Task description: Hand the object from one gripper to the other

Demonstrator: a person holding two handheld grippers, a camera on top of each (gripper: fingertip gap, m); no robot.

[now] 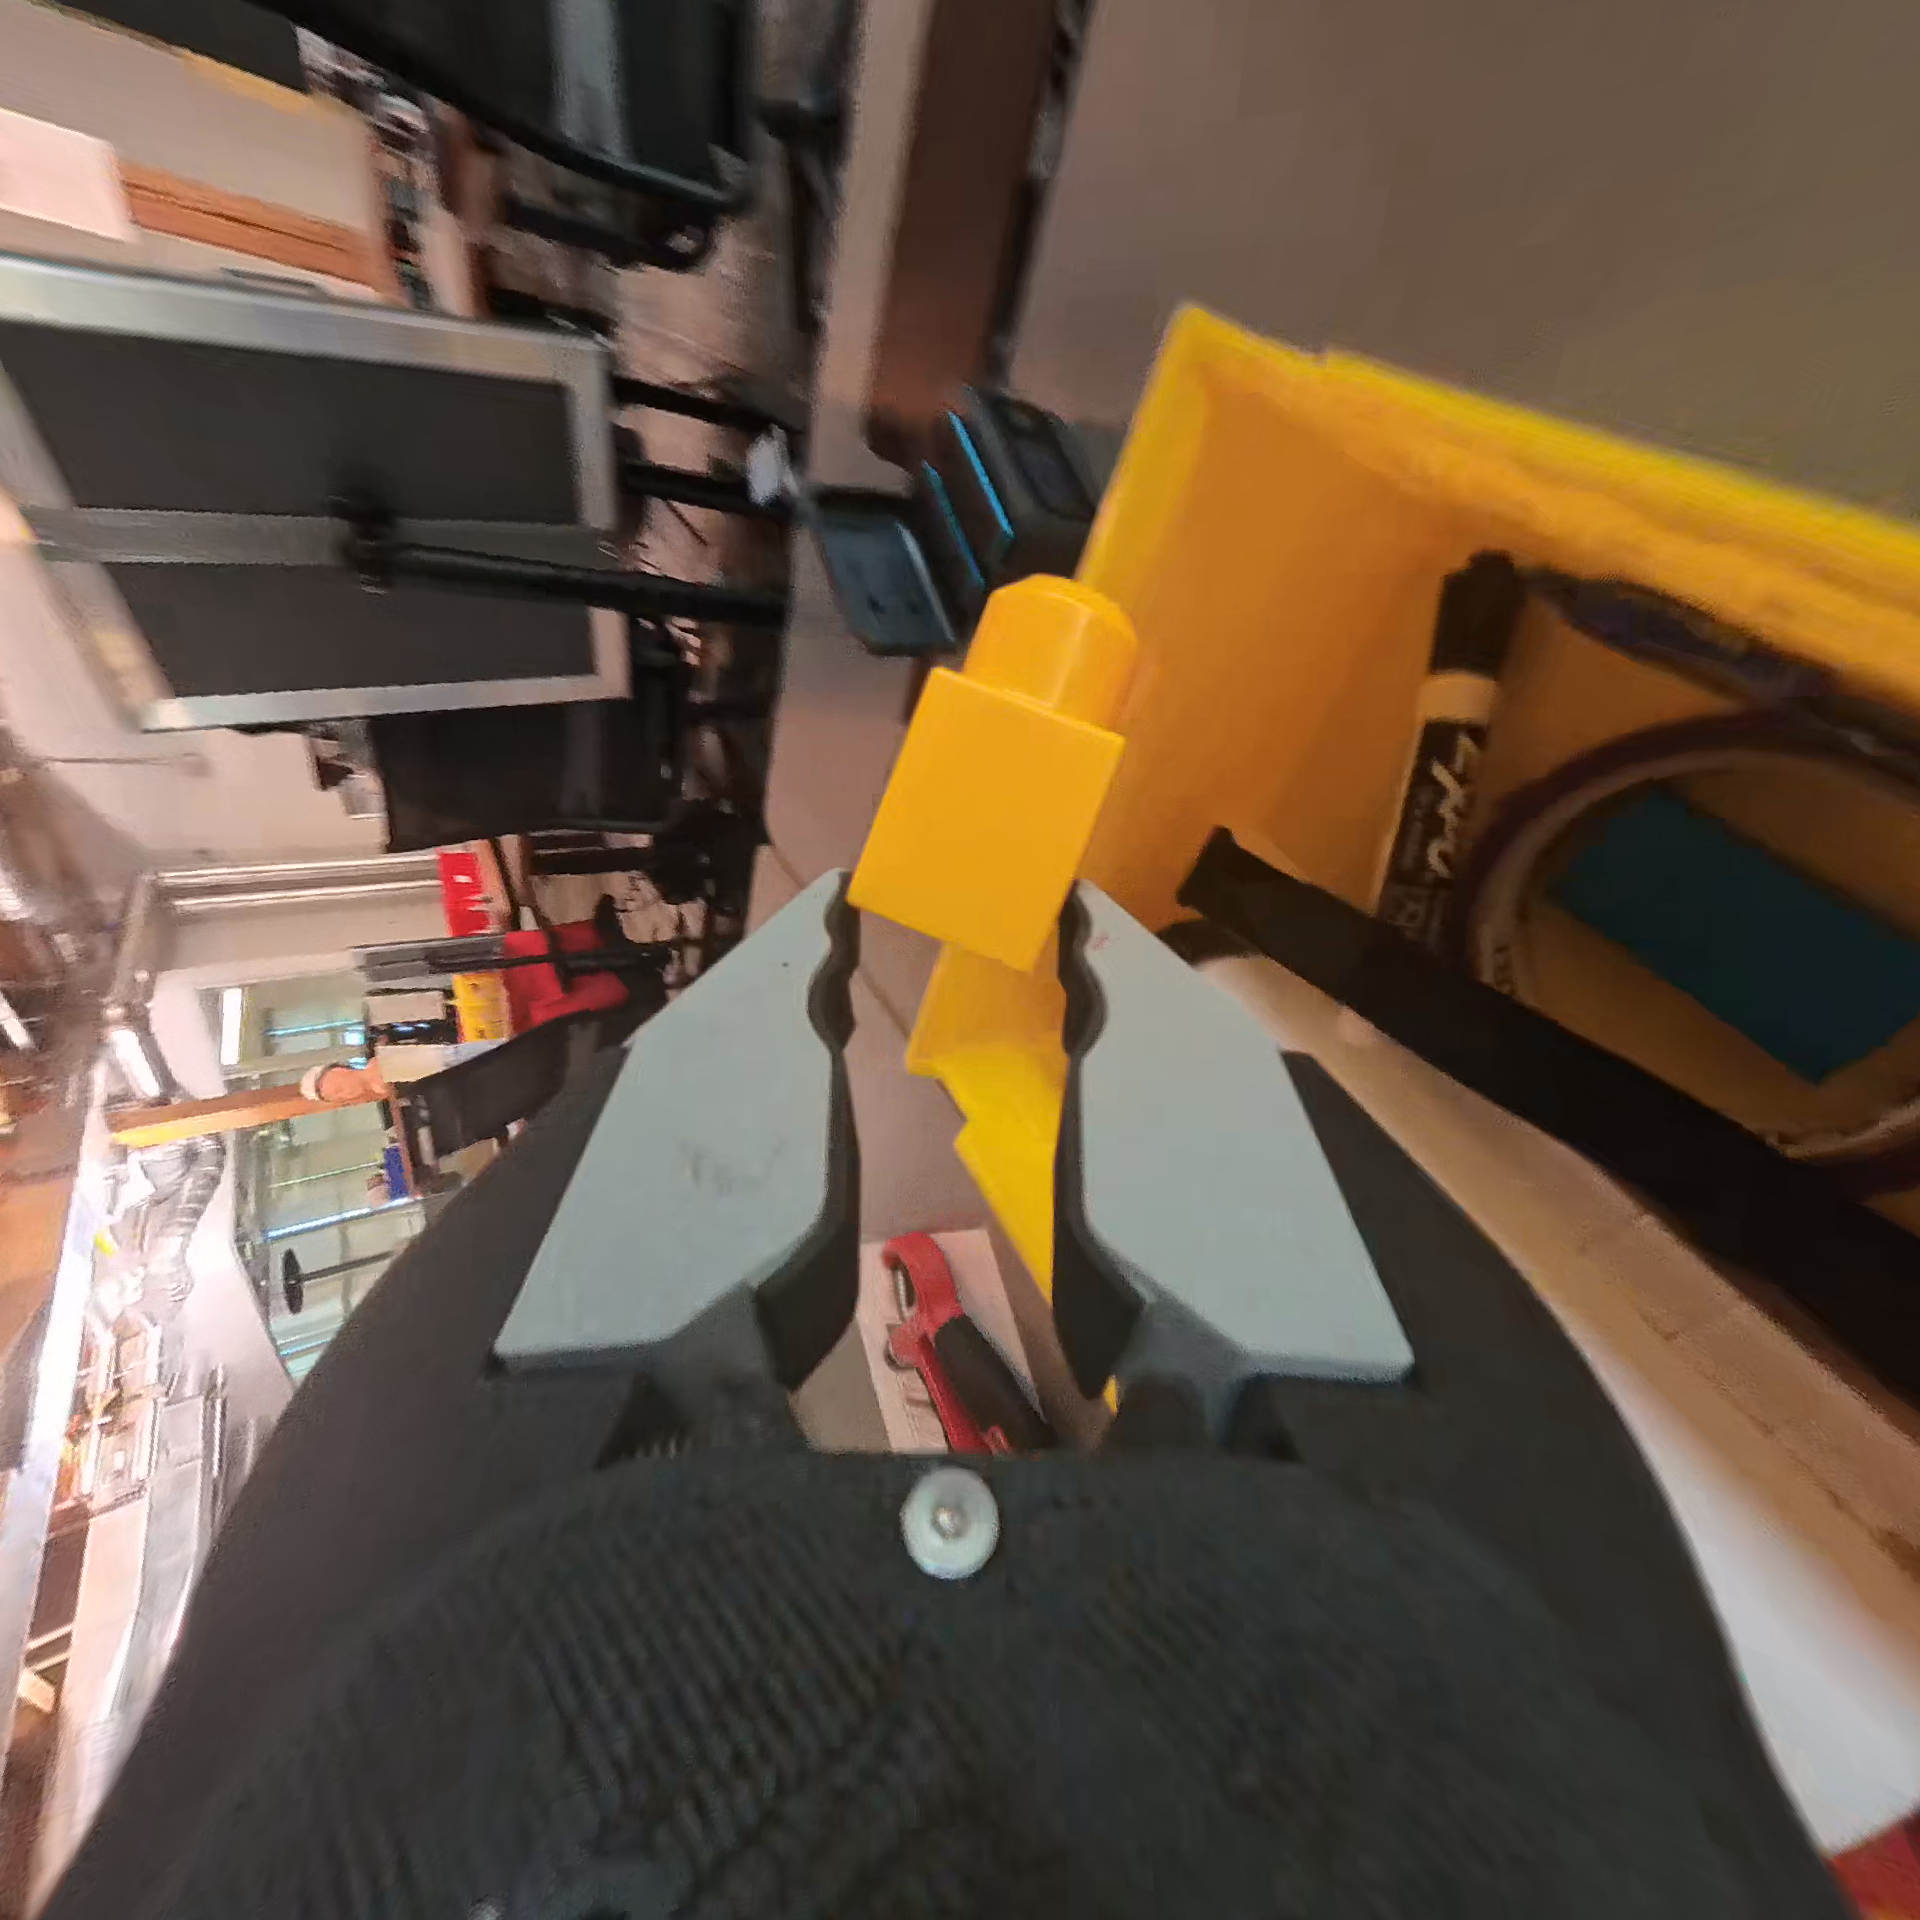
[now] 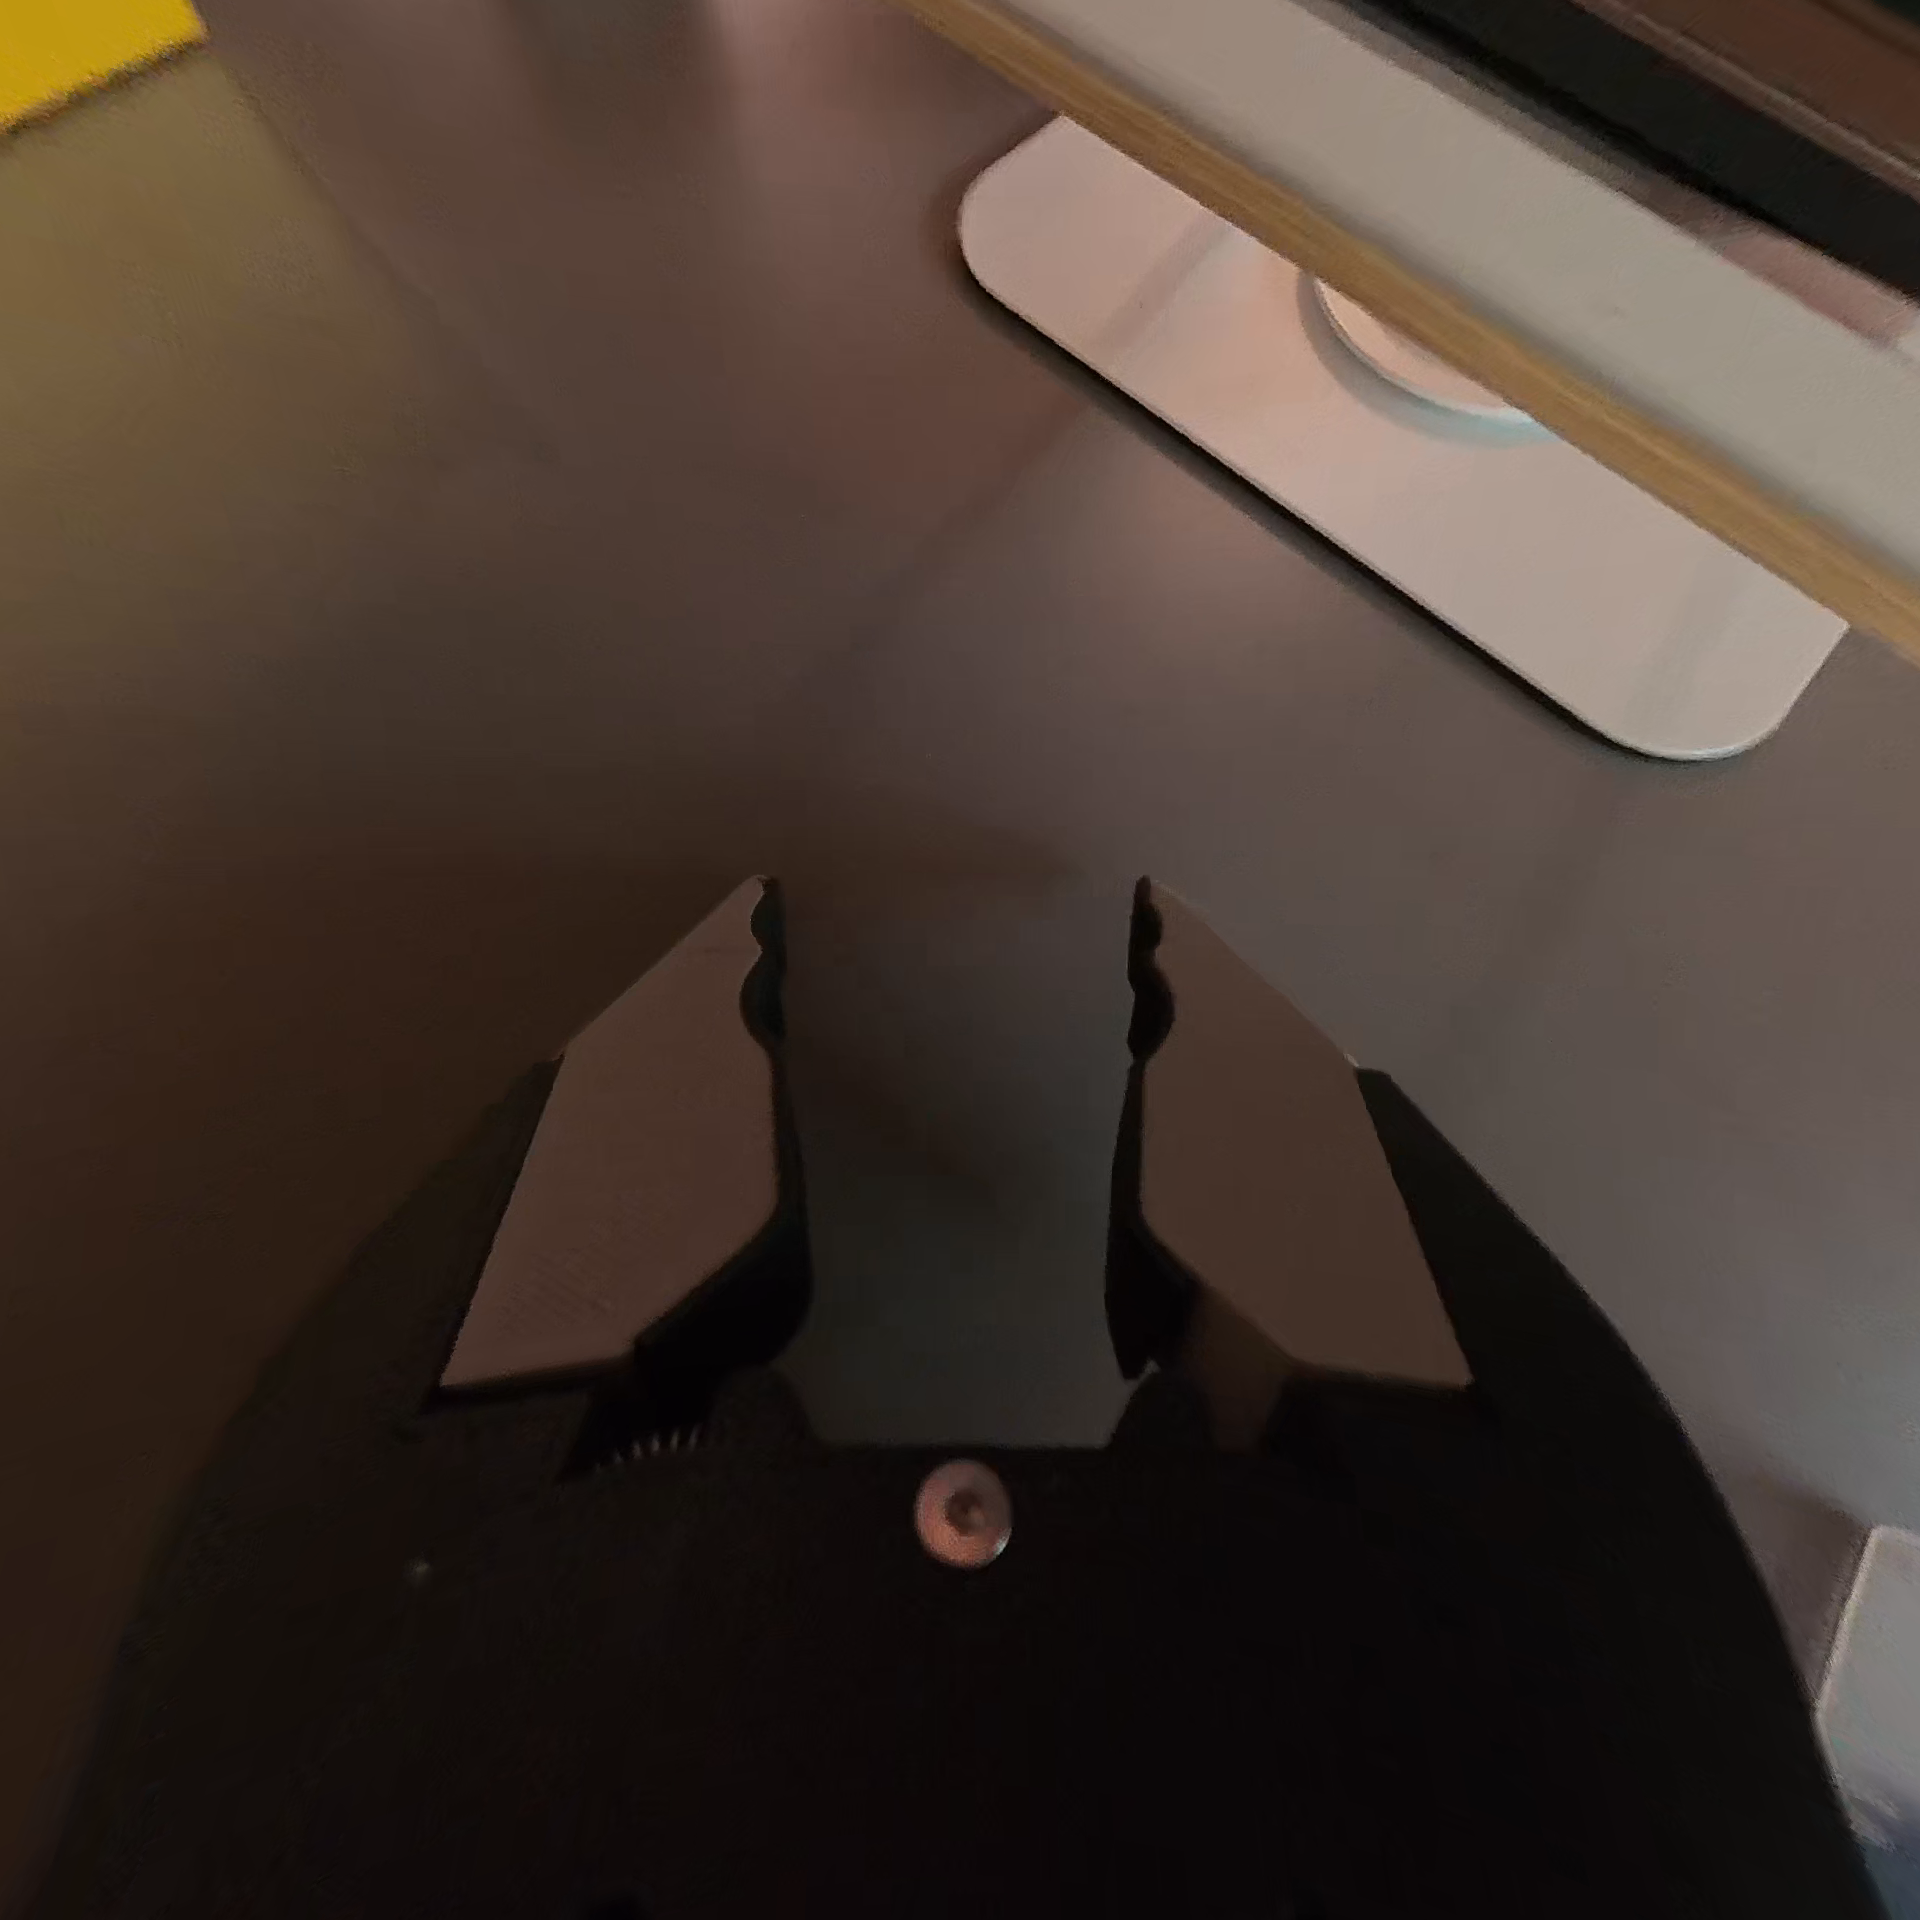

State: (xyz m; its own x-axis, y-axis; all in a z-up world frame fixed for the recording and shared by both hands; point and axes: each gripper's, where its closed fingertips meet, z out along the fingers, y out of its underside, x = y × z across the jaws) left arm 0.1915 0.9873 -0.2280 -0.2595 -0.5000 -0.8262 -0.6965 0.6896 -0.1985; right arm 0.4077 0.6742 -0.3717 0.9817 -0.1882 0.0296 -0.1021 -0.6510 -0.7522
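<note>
A yellow toy block (image 1: 997, 800) with a round stud on its far end sits between the tips of my left gripper (image 1: 961, 914). The gripper is shut on its near end and holds it in the air, rolled on its side, next to a yellow tray (image 1: 1299, 540). My right gripper (image 2: 956, 904) is open and empty, pointing down over a dark grey table (image 2: 468, 623). The block and the left gripper do not show in the right wrist view.
The yellow tray holds a black marker (image 1: 1449, 717), a tape roll (image 1: 1621, 800) and a black strap (image 1: 1507, 1039). A red tool (image 1: 935, 1340) lies below the left gripper. A white monitor base (image 2: 1403, 468) stands on the table ahead of the right gripper. A yellow corner (image 2: 83, 52) shows top left. Some 40 centimetres of space lies between my two pairs of fingers.
</note>
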